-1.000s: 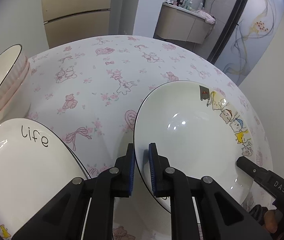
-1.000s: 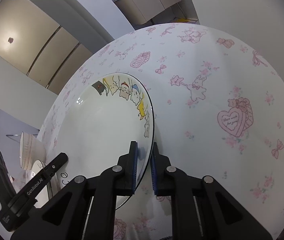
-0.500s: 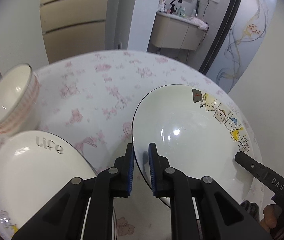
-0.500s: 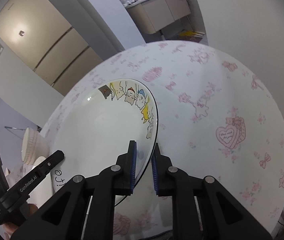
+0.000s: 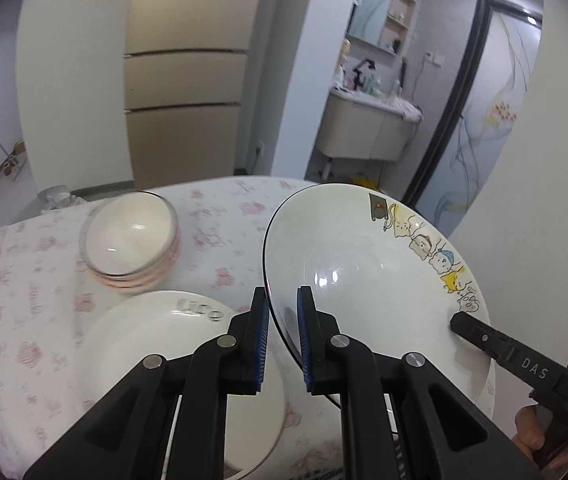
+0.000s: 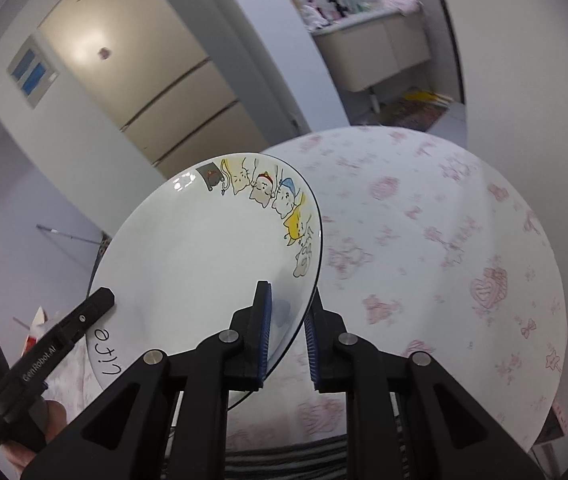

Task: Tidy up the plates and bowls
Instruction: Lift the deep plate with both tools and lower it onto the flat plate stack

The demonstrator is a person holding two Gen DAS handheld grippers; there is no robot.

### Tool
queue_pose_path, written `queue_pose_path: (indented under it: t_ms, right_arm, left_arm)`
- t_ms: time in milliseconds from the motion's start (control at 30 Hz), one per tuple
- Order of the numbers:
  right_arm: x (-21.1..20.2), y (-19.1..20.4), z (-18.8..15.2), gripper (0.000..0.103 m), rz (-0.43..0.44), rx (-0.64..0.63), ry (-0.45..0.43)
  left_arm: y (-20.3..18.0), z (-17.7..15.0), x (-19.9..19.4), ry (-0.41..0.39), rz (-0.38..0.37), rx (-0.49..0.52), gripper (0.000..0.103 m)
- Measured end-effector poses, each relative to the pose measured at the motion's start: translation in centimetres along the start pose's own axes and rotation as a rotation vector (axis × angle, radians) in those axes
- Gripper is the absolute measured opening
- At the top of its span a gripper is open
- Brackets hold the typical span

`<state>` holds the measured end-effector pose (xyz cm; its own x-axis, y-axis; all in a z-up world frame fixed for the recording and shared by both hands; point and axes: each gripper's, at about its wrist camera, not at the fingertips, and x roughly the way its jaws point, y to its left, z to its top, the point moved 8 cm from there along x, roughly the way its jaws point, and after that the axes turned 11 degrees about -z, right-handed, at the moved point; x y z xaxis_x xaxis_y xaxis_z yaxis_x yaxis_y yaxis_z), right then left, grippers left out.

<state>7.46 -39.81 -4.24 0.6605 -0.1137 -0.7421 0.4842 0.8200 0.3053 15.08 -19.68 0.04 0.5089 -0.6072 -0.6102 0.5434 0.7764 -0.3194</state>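
Note:
A white plate with cartoon cats on its rim [image 5: 363, 264] [image 6: 204, 256] is lifted off the table and held between both grippers. My left gripper [image 5: 282, 320] is shut on its left rim. My right gripper [image 6: 287, 320] is shut on its right rim. A second white plate marked "life" [image 5: 156, 340] [image 6: 104, 354] lies on the table below and to the left. A stack of pink-sided bowls [image 5: 132, 240] stands behind that plate.
The round table [image 6: 443, 240] has a white cloth with pink bears and hearts. A fridge [image 5: 184, 112] and a washbasin cabinet [image 5: 363, 132] stand beyond the far table edge. A white wall [image 5: 523, 200] is close on the right.
Both grippers have raised the cat plate well above the table and tilted it. The views now look higher into the room, with the "life" plate and bowls lower down.

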Motion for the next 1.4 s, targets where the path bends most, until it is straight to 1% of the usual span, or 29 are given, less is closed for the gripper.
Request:
queue_pose_path:
  t_ms: [133,267,400,600,867,1067,1400]
  right_arm:
    - [-0.9,3.0,-0.9,0.017,0.037,-0.049,0.006]
    - [-1.3,5.7,-2.2,0.017,0.061,-0.084,0.015]
    - [-1.5,8.3,-3.7,0.018,0.084,-0.127,0.033]
    - [-1.4,11.0,-5.6,0.019,0.103,-0.170,0.052]
    - [-0.3,12.1,-7.8,0.019,0.093,-0.191,0.092]
    - [0.8,12.4,-8.8,0.019,0.074,-0.205,0.112]
    - [2.8,12.3,-10.6,0.019,0.048,-0.210,0.159]
  left_arm:
    - [1.8,-0.4,-3.1,-0.007,0.041,-0.012,0.014]
    - [4.3,-1.1,-6.1,-0.027,0.074,-0.049,0.014]
    - [6.4,-1.6,-8.3,-0.058,0.082,-0.096,0.014]
    - [8.8,-3.0,-10.4,-0.072,0.106,-0.126,0.014]
    - [10.9,-4.9,-10.3,-0.067,0.112,-0.172,0.014]
    - [12.1,-6.7,-9.4,-0.048,0.110,-0.197,0.014]
    - [13.8,-8.7,-7.7,-0.018,0.110,-0.234,0.014]
